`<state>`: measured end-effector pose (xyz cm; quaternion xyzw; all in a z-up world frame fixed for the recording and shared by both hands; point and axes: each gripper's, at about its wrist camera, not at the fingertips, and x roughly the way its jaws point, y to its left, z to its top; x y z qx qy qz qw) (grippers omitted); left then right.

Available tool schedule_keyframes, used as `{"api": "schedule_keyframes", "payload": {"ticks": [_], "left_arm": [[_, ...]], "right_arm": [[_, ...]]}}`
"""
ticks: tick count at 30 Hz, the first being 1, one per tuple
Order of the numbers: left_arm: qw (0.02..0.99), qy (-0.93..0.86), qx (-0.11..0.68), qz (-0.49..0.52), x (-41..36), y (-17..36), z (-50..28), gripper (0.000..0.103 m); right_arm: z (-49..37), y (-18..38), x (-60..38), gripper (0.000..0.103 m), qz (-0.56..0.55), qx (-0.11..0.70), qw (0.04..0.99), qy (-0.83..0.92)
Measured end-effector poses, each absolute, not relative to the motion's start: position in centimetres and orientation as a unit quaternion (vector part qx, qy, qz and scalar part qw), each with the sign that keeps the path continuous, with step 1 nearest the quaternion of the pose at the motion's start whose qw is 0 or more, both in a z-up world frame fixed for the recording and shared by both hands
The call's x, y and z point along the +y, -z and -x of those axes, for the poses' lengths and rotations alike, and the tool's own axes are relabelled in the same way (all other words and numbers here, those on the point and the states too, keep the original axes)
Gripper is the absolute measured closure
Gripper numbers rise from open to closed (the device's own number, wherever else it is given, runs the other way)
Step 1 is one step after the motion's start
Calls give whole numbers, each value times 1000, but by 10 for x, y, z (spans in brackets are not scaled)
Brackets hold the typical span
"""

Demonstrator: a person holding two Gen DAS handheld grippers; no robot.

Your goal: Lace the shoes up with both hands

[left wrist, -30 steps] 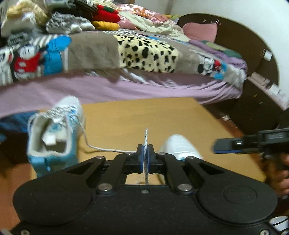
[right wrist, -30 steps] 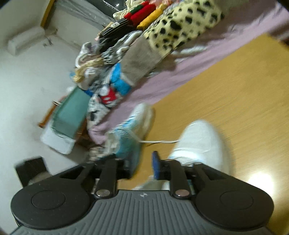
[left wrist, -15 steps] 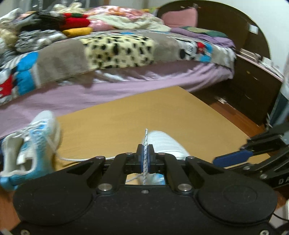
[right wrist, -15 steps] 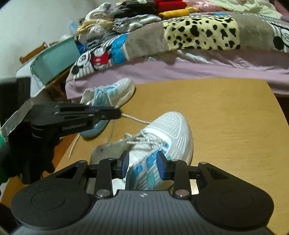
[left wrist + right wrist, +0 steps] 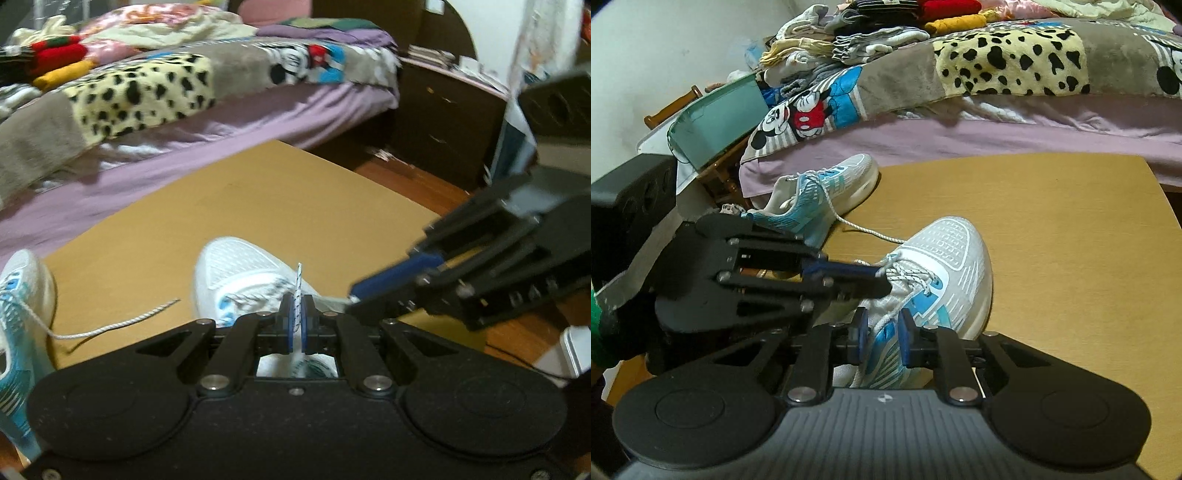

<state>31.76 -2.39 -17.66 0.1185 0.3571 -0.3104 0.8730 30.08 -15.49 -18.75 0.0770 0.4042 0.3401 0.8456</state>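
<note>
- Shoe (image 5: 945, 273) at my 12: lower eyelets laced, top undone.
- L tongs (image 5: 296, 321) pinch lace tip (image 5: 298, 291).
- R tongs (image 5: 881, 332) just narrowed round a lace strand, not yet pinching.

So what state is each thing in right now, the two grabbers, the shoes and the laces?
Left gripper: shut on the lace end.
Right gripper: jaws just closing, open around a lace strand.
Near shoe: upright on the table, partly laced.
Far shoe: at the table's edge, its loose lace trailing.
</note>
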Motion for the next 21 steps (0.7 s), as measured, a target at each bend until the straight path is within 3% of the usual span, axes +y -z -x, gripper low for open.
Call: {"api": "schedule_keyframes", "payload": {"ticks": [21], "left_arm": [[845,313,374,-217,-39,191,-313,102]], "right_arm": [[-305,191,-159,84,-93,410,839,-345]]}}
